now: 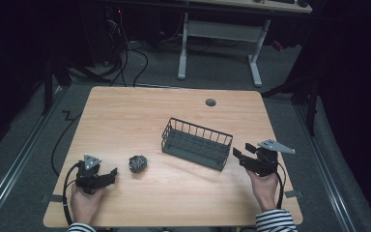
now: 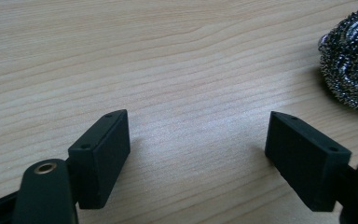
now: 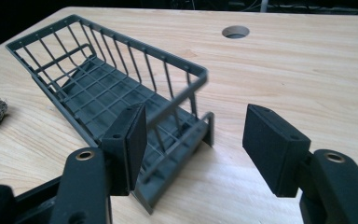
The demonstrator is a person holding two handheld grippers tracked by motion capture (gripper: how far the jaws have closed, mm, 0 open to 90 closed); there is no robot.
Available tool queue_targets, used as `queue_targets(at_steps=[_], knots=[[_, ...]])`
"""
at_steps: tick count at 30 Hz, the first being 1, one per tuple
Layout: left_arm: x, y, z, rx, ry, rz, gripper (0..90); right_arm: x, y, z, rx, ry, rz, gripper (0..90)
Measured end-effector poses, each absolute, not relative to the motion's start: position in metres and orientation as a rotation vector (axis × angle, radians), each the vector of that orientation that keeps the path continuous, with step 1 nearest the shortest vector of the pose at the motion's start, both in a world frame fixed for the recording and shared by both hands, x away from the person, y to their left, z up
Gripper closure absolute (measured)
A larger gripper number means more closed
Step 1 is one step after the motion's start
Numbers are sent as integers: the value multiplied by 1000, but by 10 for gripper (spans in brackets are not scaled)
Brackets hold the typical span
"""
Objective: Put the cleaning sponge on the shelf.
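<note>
From the high view I see my left gripper [image 1: 110, 175] resting at about 8 o'clock on the table [image 1: 125, 116], a pale wood-grain laminate top with rounded corners. Its flat black pads stand apart with nothing but bare grain between them, which the left gripper view confirms: two blocky, matte wedges over smooth wood. Just off its tips, toward 3 o'clock, lies the steel scourer [image 1: 137, 163], a crumpled ball of shiny coiled wire; in the left gripper view its glinting loops sit at 2 o'clock, clear of the pads.

My right gripper [image 1: 238, 155] sits at about 4 o'clock on the table, its tips pointing toward 9 o'clock at the near end of the wire basket [image 1: 196, 143]. The basket is a long, shallow rectangular trough of dark grey coated wire, with thin upright bars along the walls and a grid floor; it lies aslant near the table's centre. In the right gripper view my pads stand wide apart, gripping nothing, one pad overlapping the basket's near corner in the picture; I cannot tell whether it touches the wire.

A round grommet hole [image 1: 210, 102] sits at 12 o'clock.
</note>
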State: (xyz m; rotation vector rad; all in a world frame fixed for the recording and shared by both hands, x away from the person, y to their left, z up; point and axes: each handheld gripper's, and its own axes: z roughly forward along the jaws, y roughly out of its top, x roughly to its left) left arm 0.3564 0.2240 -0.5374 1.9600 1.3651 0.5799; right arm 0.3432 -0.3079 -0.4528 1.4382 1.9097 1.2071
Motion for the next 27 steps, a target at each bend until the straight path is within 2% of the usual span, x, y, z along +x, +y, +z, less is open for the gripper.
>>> queue_targets(at_steps=[5,15,27], knots=[[356,224,-537,1961,1364,580,225,336,-321,-464,1460,1896,1178,403],[357,224,-537,1966,1356,574,218,326,-343,-509,1573,1892,1058,402],[357,225,-537,1964,1352,572,223,330,-328,-530,1500,1973,823,384]])
